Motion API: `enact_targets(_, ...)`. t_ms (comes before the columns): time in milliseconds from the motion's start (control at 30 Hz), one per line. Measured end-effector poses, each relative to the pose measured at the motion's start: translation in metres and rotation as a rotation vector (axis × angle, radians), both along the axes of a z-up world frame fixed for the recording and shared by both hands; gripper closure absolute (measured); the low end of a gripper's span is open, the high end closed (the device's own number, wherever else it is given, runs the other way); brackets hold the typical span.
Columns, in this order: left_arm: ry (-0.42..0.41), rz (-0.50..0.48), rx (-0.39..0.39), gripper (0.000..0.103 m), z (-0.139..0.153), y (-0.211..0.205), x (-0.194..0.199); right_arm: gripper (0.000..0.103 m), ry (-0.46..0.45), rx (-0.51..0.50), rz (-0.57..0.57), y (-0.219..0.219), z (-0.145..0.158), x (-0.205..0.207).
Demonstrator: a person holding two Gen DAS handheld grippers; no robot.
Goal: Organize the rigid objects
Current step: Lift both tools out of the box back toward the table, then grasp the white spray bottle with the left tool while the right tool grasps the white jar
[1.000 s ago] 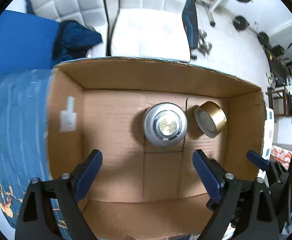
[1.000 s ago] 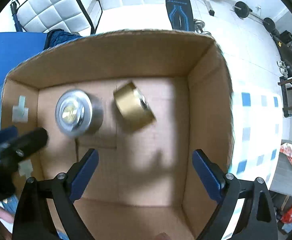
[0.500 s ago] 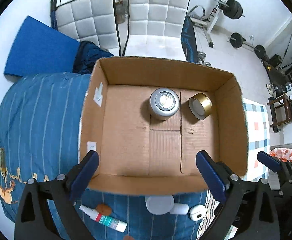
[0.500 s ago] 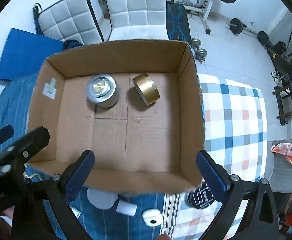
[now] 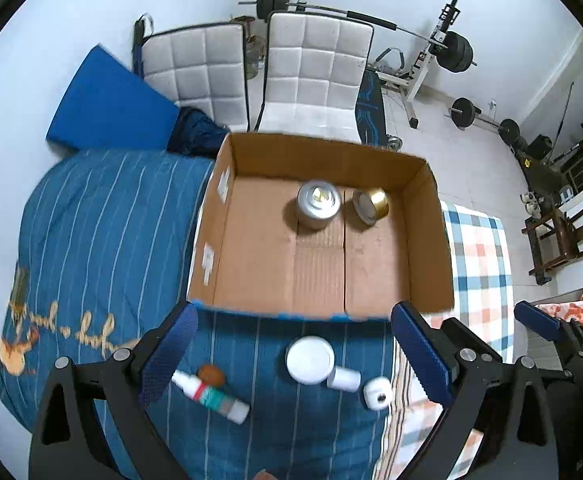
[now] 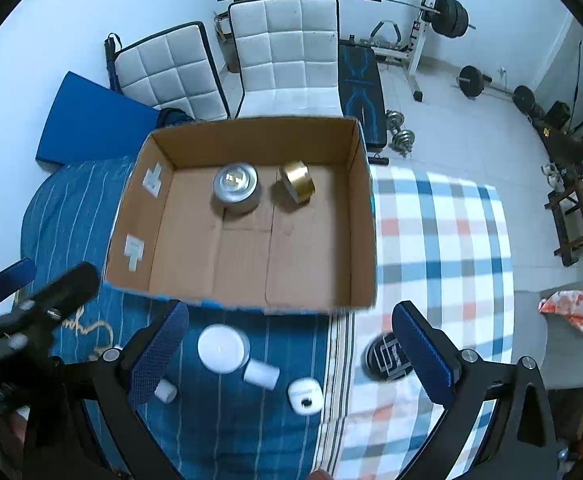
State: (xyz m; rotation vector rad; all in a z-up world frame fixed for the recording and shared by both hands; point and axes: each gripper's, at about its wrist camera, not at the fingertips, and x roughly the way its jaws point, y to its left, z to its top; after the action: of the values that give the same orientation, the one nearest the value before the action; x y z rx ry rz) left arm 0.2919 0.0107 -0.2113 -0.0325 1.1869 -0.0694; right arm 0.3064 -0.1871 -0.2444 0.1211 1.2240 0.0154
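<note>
An open cardboard box (image 5: 427, 248) (image 6: 363, 216) lies on the bed. Inside stand a silver tin (image 5: 317, 204) (image 6: 236, 186) and a gold tin (image 5: 371, 206) (image 6: 297, 186) lying on its side. In front of the box lie a white round lid (image 5: 310, 360) (image 6: 223, 347), a small white cylinder (image 5: 344, 379) (image 6: 261, 374), a white earbud case (image 5: 378, 393) (image 6: 305, 395), a white dropper bottle (image 5: 211, 396) and a brown pebble-like piece (image 5: 211, 375). A black round tin (image 6: 385, 357) lies on the checked cloth. My left gripper (image 5: 295, 356) and right gripper (image 6: 291, 354) are open and empty above these.
The bed has a blue striped cover (image 5: 91, 240) and a checked cloth (image 6: 443, 248). Two white padded chairs (image 5: 311, 76), a blue mat (image 5: 107, 108) and weight equipment (image 6: 443, 12) stand behind. A grey seat with orange cloth (image 6: 575, 312) is at the right.
Both grippers have pulled back and up out of the box. The loose items in front of the box have come into view. The tins stay in the box.
</note>
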Motion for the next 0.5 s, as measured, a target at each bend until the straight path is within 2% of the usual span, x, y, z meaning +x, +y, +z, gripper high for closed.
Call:
enact_targets(100,0.072,0.060,0.006,0.004,-0.020,0.025,-0.019,0.000,0.059,0.028,0.010,-0.005,-0.021,-0.021)
enact_targets(200,0.192,0.150,0.057,0.004,-0.066,0.059,-0.035,0.000,0.151,0.049,0.016,-0.005,-0.060,-0.037)
enact_targets(367,0.417,0.335,-0.035,0.005,-0.161,0.117,-0.049,0.000,0.270,0.122,0.023,0.013,-0.128,-0.047)
enact_targets(500,0.467,0.392,-0.018,0.008,-0.206,0.129,-0.051,0.000,0.298,0.153,0.045,0.045,-0.165,-0.039)
